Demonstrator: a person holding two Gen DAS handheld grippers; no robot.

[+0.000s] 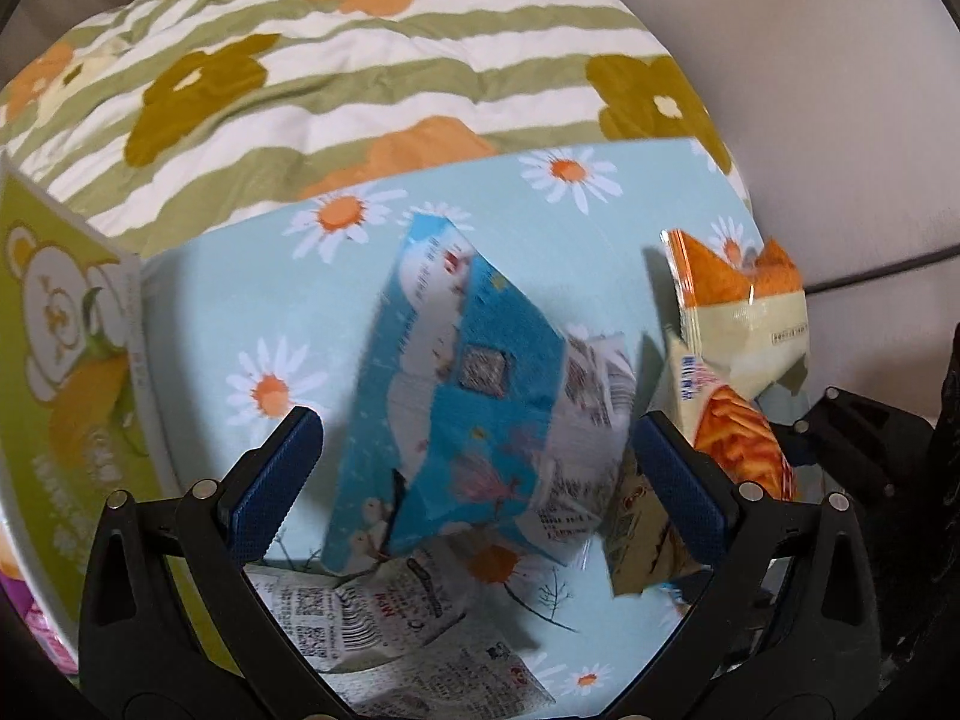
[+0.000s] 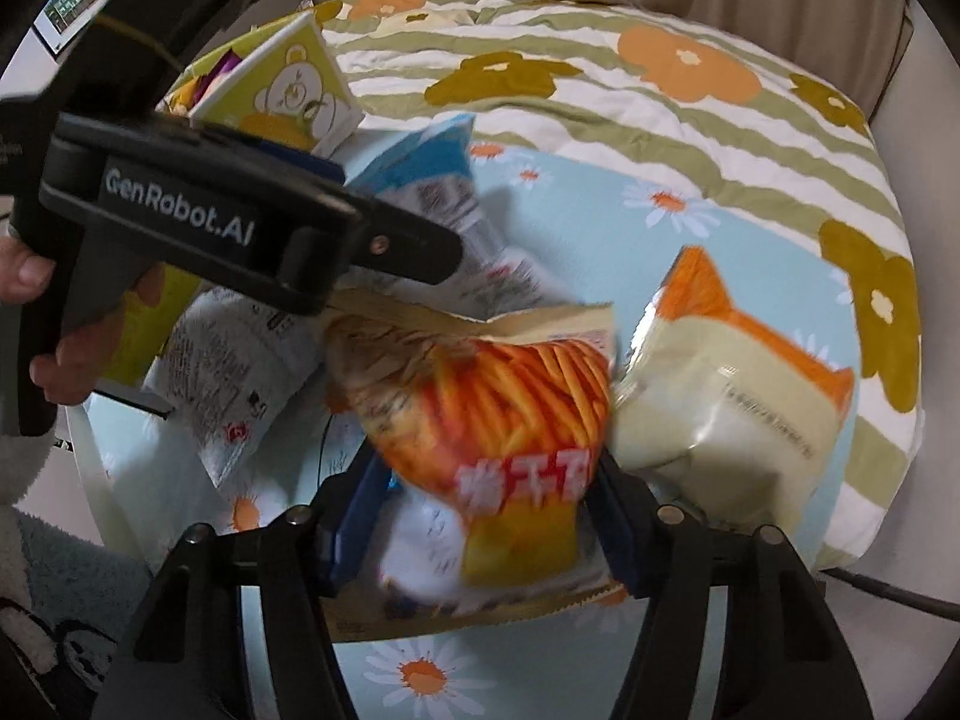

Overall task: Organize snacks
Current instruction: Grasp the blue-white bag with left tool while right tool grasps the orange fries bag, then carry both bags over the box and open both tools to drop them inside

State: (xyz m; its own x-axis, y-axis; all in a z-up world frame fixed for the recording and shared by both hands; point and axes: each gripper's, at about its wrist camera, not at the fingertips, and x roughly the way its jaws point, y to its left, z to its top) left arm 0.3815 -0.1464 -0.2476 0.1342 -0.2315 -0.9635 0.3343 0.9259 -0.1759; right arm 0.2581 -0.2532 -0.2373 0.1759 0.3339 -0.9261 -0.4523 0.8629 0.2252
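The chips bag (image 2: 516,420) sits between my right gripper (image 2: 486,516) fingers, which look closed onto its lower sides, so I judge I'm holding it up off the daisy cloth (image 2: 690,240) to carry it. My left gripper (image 1: 474,468) is spread wide around the blue pack (image 1: 456,396), touching neither side, which I read as either lining up a grab or just released. The cream-and-orange pack (image 2: 738,396) lies just beside the chips, and the green bear box (image 1: 66,330) stands at the cloth's left edge, probably where snacks get collected.
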